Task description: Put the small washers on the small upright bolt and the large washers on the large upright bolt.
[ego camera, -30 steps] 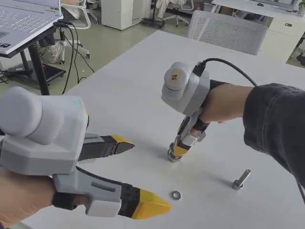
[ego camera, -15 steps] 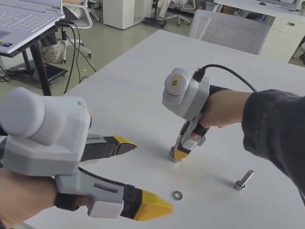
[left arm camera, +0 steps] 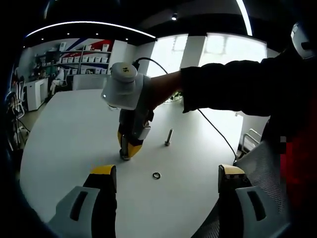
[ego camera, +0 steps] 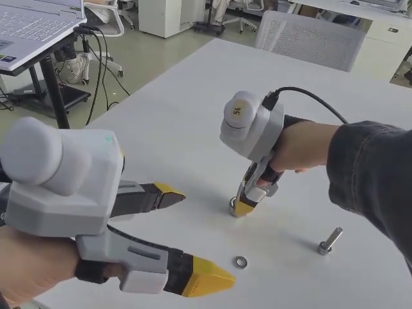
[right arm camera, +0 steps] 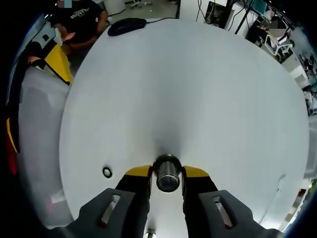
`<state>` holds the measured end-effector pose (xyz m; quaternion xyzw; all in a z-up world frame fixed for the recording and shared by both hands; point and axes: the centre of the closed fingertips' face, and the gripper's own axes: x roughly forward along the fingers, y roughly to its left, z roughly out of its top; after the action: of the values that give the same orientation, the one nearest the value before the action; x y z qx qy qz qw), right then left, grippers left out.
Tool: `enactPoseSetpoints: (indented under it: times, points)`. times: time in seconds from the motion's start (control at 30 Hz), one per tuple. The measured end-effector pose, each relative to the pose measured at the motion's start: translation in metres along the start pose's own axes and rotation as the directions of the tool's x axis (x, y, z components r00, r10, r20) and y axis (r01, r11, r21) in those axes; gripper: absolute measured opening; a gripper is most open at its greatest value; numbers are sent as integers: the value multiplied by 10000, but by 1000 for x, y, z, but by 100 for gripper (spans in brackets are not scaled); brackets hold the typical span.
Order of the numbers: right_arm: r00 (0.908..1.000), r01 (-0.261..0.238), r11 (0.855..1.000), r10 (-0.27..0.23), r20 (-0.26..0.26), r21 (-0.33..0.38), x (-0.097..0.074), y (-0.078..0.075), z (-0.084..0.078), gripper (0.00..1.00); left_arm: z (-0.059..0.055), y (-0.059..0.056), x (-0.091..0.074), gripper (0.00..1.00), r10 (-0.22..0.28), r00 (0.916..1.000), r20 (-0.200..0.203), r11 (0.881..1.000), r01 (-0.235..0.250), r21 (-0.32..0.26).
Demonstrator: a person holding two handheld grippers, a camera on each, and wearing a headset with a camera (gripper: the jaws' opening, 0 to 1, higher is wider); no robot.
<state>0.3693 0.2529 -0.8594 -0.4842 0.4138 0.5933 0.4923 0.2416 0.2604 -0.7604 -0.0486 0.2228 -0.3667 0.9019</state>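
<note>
The large bolt [right arm camera: 167, 179] stands upright on the white table [ego camera: 193, 109], seen end-on between my right gripper's jaws. My right gripper [ego camera: 241, 206] points straight down and is shut on this bolt [ego camera: 233, 207]; it also appears in the left gripper view [left arm camera: 126, 151]. A small washer [ego camera: 240, 262] lies flat on the table, in front of my open left gripper [ego camera: 199, 235]; the same washer [left arm camera: 156, 175] sits between its jaws' line of sight. The small bolt [ego camera: 328, 241] stands on its head to the right, apart from both grippers.
A laptop [ego camera: 32, 29] on a stand with cables is off the table's left edge. A mesh chair [ego camera: 309, 42] stands behind the far edge. The table's left edge runs close to my left hand.
</note>
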Motion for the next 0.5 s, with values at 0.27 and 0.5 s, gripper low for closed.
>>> enactPoseSetpoints:
  times: [0.27, 0.5]
  points:
    - [9999, -74, 9999, 74, 77, 70, -3, 2, -5, 30, 0, -2, 0, 84, -4, 10000, -23, 10000, 4, 4]
    - [9999, 19, 9998, -22, 140, 220, -7, -4, -11, 30, 2, -2, 2, 84, -26, 10000, -55, 10000, 26, 27]
